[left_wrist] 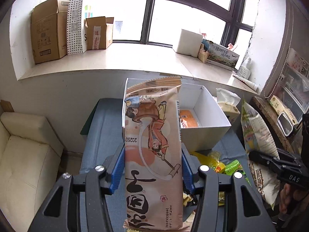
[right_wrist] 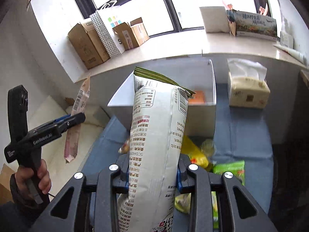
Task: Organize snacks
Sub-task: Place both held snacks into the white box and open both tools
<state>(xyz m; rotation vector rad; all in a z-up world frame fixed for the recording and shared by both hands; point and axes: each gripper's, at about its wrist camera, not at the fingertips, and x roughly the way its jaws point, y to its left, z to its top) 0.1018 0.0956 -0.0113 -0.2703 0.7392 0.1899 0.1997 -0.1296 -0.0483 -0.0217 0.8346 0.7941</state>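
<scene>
My left gripper (left_wrist: 152, 166) is shut on a long pink-beige snack packet (left_wrist: 152, 145) with a cartoon print, held upright in front of the white box (left_wrist: 212, 104). The packet also shows in the right wrist view (right_wrist: 77, 119). My right gripper (right_wrist: 152, 172) is shut on a tall white snack bag (right_wrist: 158, 135) with a green top seal, held upright before the white box (right_wrist: 200, 114). An orange packet (left_wrist: 188, 118) lies inside the box. Loose yellow and green snacks (right_wrist: 212, 160) lie on the blue cloth below.
A tissue pack (right_wrist: 248, 90) stands right of the box. Cardboard boxes (left_wrist: 48, 29) and a dotted paper bag (left_wrist: 75, 23) sit on the windowsill. A cream sofa (left_wrist: 25, 154) is at the left. A shelf with clutter (left_wrist: 289, 96) stands at the right.
</scene>
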